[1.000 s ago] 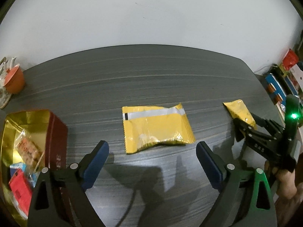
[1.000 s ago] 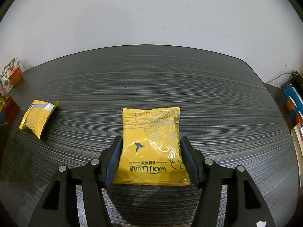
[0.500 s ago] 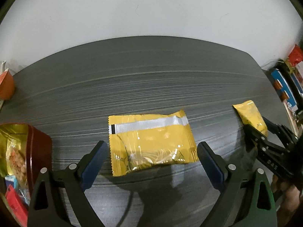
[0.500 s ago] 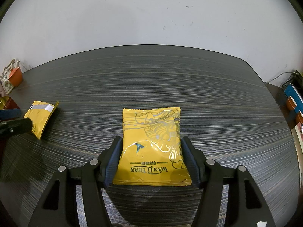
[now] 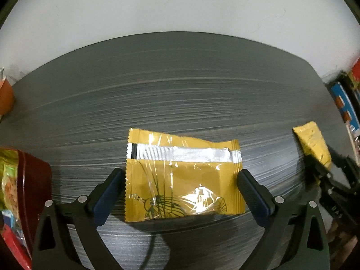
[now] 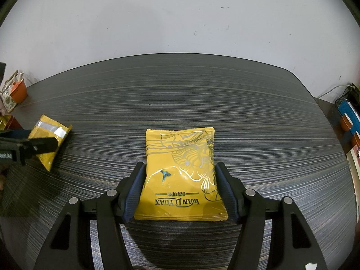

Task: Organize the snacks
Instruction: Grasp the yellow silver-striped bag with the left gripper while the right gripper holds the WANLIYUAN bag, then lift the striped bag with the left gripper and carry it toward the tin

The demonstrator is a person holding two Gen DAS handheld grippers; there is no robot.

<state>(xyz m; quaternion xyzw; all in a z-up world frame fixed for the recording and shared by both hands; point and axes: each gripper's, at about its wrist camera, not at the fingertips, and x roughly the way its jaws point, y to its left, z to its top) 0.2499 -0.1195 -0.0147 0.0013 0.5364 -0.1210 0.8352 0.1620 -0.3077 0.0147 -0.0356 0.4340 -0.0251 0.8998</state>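
Left gripper (image 5: 181,193): fingers wide apart, one each side of the back-up yellow pack (image 5: 183,177), to grab it.
Right gripper (image 6: 180,191): squeezing the front-up yellow pack (image 6: 181,175).
Red tin (image 5: 24,200): snacks go inside.

The left gripper (image 5: 181,187) is spread wide, one finger on each side of a packet (image 5: 180,177). The right gripper (image 6: 180,187) pinches another packet (image 6: 181,175) by its sides.

A lived-in home room: a dark striped table (image 6: 225,103) against a plain white wall (image 6: 180,22), an orange cup (image 6: 19,92) at its left end, books (image 6: 348,112) off its right.
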